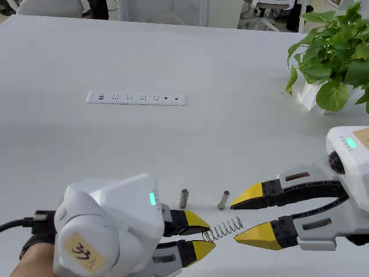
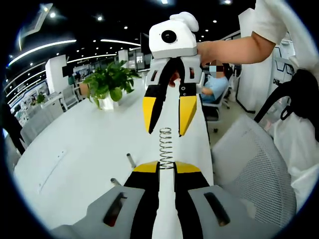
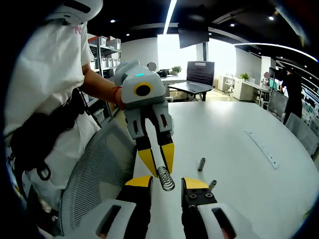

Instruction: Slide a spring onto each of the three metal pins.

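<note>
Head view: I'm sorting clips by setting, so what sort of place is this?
Likely an open-plan office: a large white table carrying a power strip and a potted plant, with a mesh office chair beside it.

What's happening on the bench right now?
The person's left claw is shut on one end of a loose spring, holding it out just above the table. The right claw is open, its jaws on either side of the spring's free end but not gripping it. Just beyond them a pin stands upright and appears to carry a spring. A bare pin stands beside it.
</note>
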Tool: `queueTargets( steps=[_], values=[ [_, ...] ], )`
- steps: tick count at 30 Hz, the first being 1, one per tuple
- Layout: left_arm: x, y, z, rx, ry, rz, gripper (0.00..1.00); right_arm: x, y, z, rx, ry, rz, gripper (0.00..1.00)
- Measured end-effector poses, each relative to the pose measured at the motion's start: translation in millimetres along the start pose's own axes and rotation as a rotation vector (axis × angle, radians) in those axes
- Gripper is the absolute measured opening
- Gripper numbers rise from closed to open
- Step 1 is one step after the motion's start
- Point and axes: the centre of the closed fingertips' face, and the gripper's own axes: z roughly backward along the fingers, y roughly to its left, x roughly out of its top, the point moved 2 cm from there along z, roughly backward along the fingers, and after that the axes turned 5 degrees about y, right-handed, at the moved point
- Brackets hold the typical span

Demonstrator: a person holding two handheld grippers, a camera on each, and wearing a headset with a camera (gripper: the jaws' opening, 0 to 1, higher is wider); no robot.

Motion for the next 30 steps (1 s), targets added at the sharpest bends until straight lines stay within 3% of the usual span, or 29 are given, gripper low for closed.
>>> queueTargets(
  steps=[8, 12, 30],
  values=[
    [1.1, 0.6, 6.9, 0.014, -0.028, 0.015, 0.07, 5.2, 1.8, -5.2, 0.023, 0.029, 0.029, 0.15],
    [1.0, 1.3, 8.8, 0.017, -0.042, 0.025, 0.07, 7.0, 1.0, -5.3, 0.022, 0.042, 0.043, 0.08],
    [-2.6, 2.4, 9.3, 0.012, -0.063, 0.048, 0.07, 13.4, 1.4, -7.2, 0.045, 0.096, 0.106, 0.06]
  ],
)
